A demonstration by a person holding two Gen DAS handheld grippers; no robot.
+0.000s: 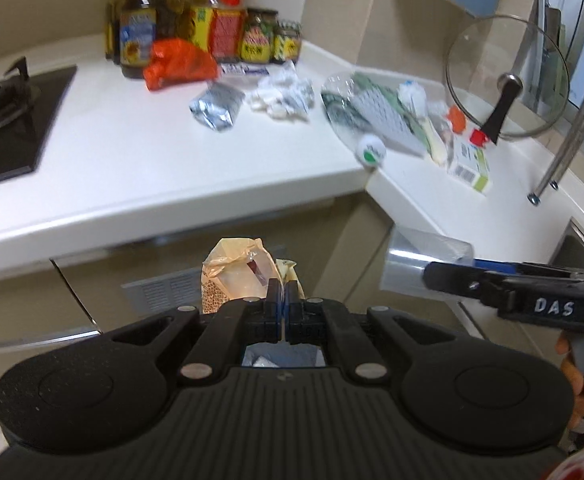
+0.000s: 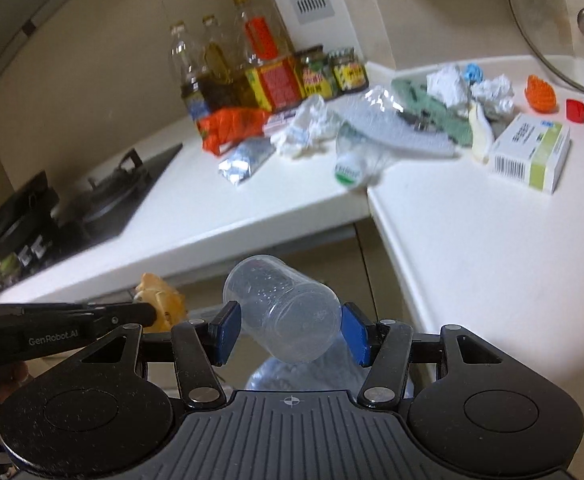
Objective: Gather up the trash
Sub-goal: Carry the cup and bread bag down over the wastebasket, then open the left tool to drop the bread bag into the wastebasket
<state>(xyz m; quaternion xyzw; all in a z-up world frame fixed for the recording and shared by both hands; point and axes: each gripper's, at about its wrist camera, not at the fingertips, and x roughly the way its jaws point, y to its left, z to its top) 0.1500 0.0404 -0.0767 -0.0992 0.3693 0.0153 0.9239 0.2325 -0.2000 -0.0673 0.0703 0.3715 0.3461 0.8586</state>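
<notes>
My left gripper (image 1: 284, 292) is shut on a beige plastic wrapper (image 1: 236, 272), held out below the edge of the white counter (image 1: 140, 184). My right gripper (image 2: 290, 326) is shut on a clear plastic cup (image 2: 288, 312), its blue pads (image 2: 353, 334) pressing on both sides. The cup lies tilted, with its base towards the camera. In the left wrist view the right gripper (image 1: 447, 276) and cup (image 1: 415, 264) are at the right. Something pale blue (image 2: 303, 376) shows beneath both grippers. More trash lies on the counter: an orange bag (image 1: 176, 62), a foil pouch (image 1: 216, 106), crumpled paper (image 1: 284, 94) and a crushed bottle (image 1: 355, 120).
A white and green box (image 2: 531, 152) lies on the right counter. Oil bottles and jars (image 1: 196, 28) line the back wall. A black gas hob (image 1: 8, 120) is at the left. A glass pan lid (image 1: 507, 76) leans at the right, with a sink (image 1: 583, 248) below it.
</notes>
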